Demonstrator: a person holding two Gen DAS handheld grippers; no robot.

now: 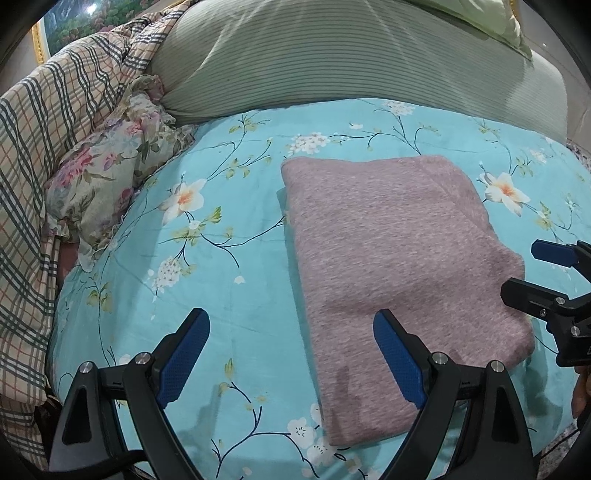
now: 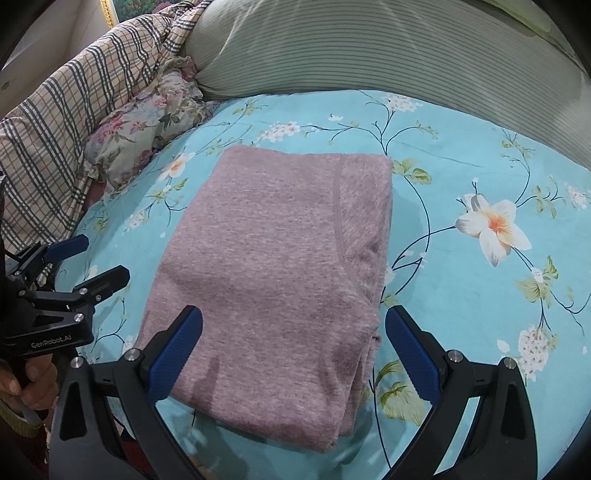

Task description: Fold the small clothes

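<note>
Bedroom scene, bed spread with a turquoise floral sheet (image 1: 236,280). Behind it, a green striped pillow (image 1: 332,62); beyond that, a pale green pillow (image 1: 491,18) at top right. On the far left, a plaid quilt (image 1: 44,122) bunched up, with a small floral cushion (image 1: 107,166) lying against it and touching the striped pillow's corner. A sliver of gold-framed picture (image 1: 74,18) at top left.

Mauve garment (image 1: 391,266) folded into a neat rectangle, flat on the sheet, roughly mid-bed. Seam curving along its right side in the right wrist view, layered edges stacked at its near right corner.

Left gripper (image 1: 291,354) hovering above the sheet, jaws spread wide, holding nothing. Blue-padded right finger over the garment's near left part, left finger over bare sheet; contact with the cloth not clear from this angle. Seen from the right wrist camera, same gripper (image 2: 92,258) at the left edge, just beside the garment's left side, fingers apart.

Right gripper (image 2: 293,350) also wide, empty. Left finger over the garment's near edge, right finger past the near right corner, over sheet. From the left wrist camera, that gripper (image 1: 532,269) at the right edge, close to the garment's right side, fingers parted.

Bits of a hand gripping each handle: (image 2: 26,384) at lower left, (image 1: 581,387) at lower right.
</note>
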